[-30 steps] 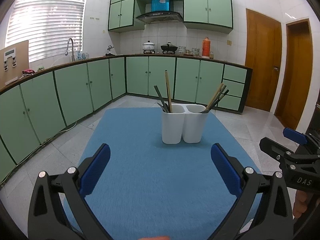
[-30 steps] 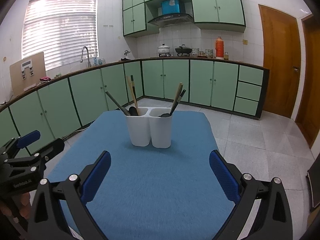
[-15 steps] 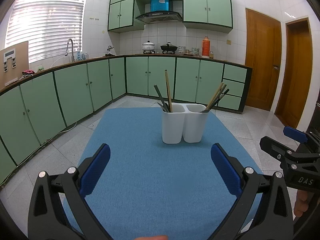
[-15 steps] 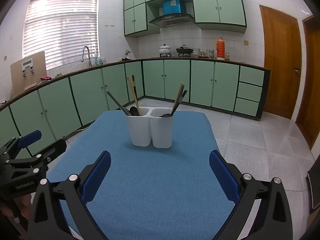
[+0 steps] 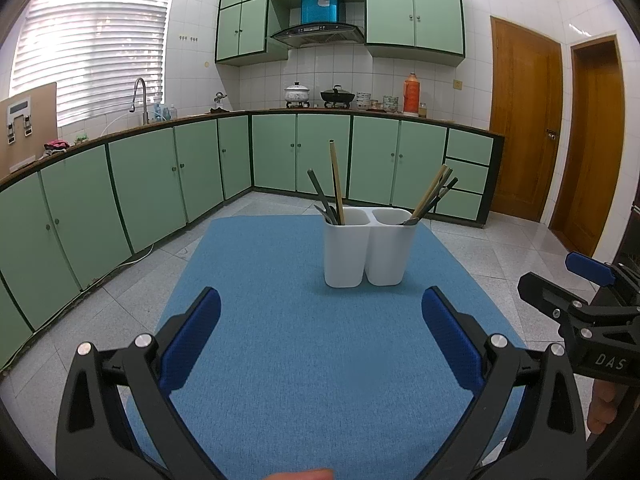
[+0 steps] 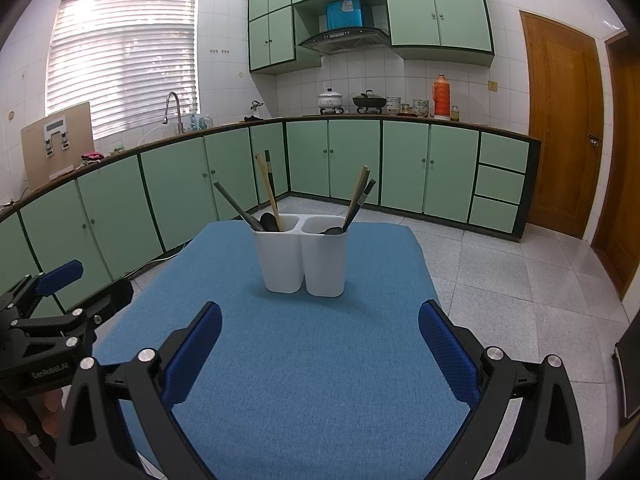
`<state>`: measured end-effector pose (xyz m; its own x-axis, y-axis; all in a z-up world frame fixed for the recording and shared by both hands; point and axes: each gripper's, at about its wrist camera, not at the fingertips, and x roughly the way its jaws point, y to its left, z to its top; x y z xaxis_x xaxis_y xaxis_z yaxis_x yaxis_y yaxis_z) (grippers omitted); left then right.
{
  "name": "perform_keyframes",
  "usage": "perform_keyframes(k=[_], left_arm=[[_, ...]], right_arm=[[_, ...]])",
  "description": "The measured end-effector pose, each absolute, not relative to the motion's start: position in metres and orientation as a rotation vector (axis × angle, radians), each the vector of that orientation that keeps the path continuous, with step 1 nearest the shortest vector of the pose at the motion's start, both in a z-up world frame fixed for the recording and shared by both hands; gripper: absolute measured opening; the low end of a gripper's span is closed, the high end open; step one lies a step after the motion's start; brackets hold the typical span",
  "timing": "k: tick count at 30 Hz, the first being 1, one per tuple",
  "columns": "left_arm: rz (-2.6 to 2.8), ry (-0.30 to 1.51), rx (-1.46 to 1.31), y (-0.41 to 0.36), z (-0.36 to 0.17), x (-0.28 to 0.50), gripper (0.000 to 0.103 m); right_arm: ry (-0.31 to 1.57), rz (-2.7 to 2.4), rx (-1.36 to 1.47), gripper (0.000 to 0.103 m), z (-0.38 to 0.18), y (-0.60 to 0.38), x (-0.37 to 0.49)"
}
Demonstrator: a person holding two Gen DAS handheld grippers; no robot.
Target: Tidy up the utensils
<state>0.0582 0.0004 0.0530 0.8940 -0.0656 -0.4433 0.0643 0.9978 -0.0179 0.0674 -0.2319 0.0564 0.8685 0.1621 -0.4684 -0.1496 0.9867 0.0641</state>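
A white two-compartment utensil holder (image 5: 368, 252) stands on the far half of a blue mat (image 5: 312, 360); it also shows in the right wrist view (image 6: 304, 260). Its left compartment holds a tall wooden utensil (image 5: 337, 180) and dark utensils (image 5: 320, 194). Its right compartment holds wooden and dark handles (image 5: 434, 192) leaning right. My left gripper (image 5: 320, 320) is open and empty, well short of the holder. My right gripper (image 6: 320, 332) is open and empty, also short of the holder. Each gripper shows at the edge of the other's view.
The mat (image 6: 312, 360) covers a table in a kitchen. Green cabinets (image 5: 160, 184) line the left and back walls. Wooden doors (image 5: 524, 120) stand at the right. Tiled floor (image 6: 520, 264) surrounds the table.
Both grippers stay open and almost still. The right wrist view has shifted slightly, with the holder sitting a touch further right in it.
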Motion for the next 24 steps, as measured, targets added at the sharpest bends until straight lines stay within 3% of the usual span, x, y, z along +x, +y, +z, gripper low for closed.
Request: perform_keyframes(k=[24], left_arm=[[-0.067, 0.457, 0.000, -0.0019, 0.0528, 0.0593, 0.098]], right_arm=[[0.488, 0.167, 0.025, 0.097, 0.0552, -0.2328, 0.0656]])
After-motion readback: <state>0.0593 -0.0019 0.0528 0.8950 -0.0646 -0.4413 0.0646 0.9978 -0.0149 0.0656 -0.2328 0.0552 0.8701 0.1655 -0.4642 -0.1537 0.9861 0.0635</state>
